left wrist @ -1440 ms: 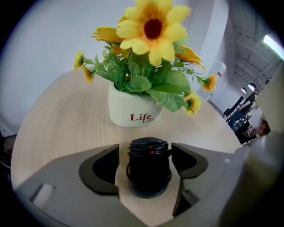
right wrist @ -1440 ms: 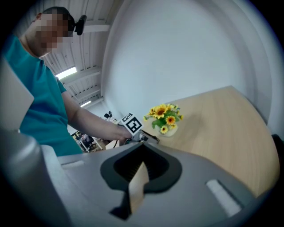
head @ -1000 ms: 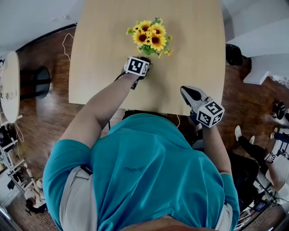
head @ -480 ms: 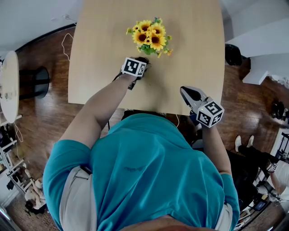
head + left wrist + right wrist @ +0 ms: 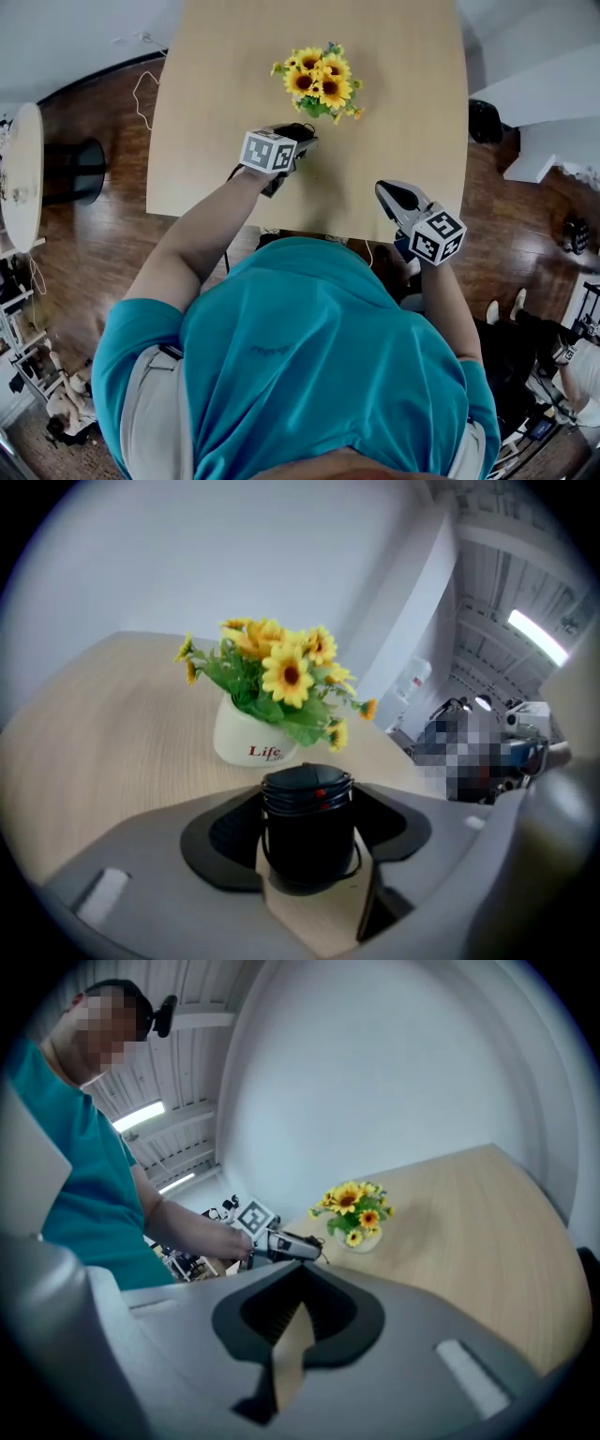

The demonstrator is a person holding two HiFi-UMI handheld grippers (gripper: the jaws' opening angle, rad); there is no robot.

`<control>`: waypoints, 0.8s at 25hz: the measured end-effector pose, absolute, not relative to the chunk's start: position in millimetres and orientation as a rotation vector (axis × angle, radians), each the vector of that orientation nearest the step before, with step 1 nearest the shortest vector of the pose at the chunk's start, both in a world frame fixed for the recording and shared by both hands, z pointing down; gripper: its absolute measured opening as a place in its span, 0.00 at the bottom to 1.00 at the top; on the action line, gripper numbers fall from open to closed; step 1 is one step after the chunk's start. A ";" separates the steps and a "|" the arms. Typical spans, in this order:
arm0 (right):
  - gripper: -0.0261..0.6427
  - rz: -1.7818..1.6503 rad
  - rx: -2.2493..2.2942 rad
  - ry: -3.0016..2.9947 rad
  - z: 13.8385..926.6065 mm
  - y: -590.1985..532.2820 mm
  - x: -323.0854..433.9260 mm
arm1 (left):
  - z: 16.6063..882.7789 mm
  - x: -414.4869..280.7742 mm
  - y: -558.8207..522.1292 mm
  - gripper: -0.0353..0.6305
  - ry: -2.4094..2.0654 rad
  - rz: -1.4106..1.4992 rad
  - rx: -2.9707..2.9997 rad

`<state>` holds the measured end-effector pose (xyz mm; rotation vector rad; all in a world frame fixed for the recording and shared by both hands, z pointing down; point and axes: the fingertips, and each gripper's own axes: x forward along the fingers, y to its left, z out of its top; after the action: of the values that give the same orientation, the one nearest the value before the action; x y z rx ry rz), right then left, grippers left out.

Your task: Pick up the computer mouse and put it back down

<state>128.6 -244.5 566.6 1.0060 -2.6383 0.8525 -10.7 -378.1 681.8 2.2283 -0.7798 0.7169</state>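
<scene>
Now that the left tongs [image 5: 307,855] have narrowed onto the computer mouse [image 5: 307,803] and risen, the pick-up half of the task looks done. Their pads press on the black mouse from both sides, with what looks like its cable wound round the body. Bare desk [image 5: 403,94] shows beneath it in the left gripper view, so it appears clear of the surface. A second ago, in the head view, these tongs sat lower and a little farther out, closer to the pot of sunflowers [image 5: 248,742]. Now they are nearer the person, with the pot just beyond the mouse. The right tongs [image 5: 295,1321] have not stirred at the desk's near right corner, tips together and empty. What remains, I judge, is lowering the mouse onto the desk and letting go.
</scene>
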 end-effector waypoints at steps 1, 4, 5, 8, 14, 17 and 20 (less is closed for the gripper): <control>0.04 0.847 1.002 -2.642 564.7 -245.7 126.9 | 673.0 -10.2 -375.3 0.51 -0.767 0.682 2.245; 0.04 0.828 0.992 -2.658 557.0 -249.3 120.7 | 640.8 -13.1 -367.7 0.51 -0.744 0.575 2.285; 0.04 0.823 0.990 -2.663 554.2 -249.9 118.4 | 628.7 -15.1 -365.0 0.51 -0.740 0.541 2.299; 0.04 0.801 0.980 -2.678 544.8 -251.8 110.3 | 591.9 -22.4 -355.9 0.51 -0.722 0.447 2.342; 0.04 0.764 0.941 -2.714 524.2 -251.8 88.2 | 533.9 -44.2 -328.8 0.51 -0.692 0.339 2.420; 0.04 0.749 0.930 -2.732 515.6 -252.3 79.7 | 515.7 -55.1 -316.0 0.51 -0.683 0.296 2.436; 0.04 0.736 0.925 -2.749 507.3 -255.2 74.0 | 502.3 -64.4 -305.5 0.51 -0.676 0.251 2.447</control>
<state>74.0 -255.2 507.3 0.9245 -2.7486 0.7363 -64.4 -305.5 502.3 2.4471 -0.6764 0.2506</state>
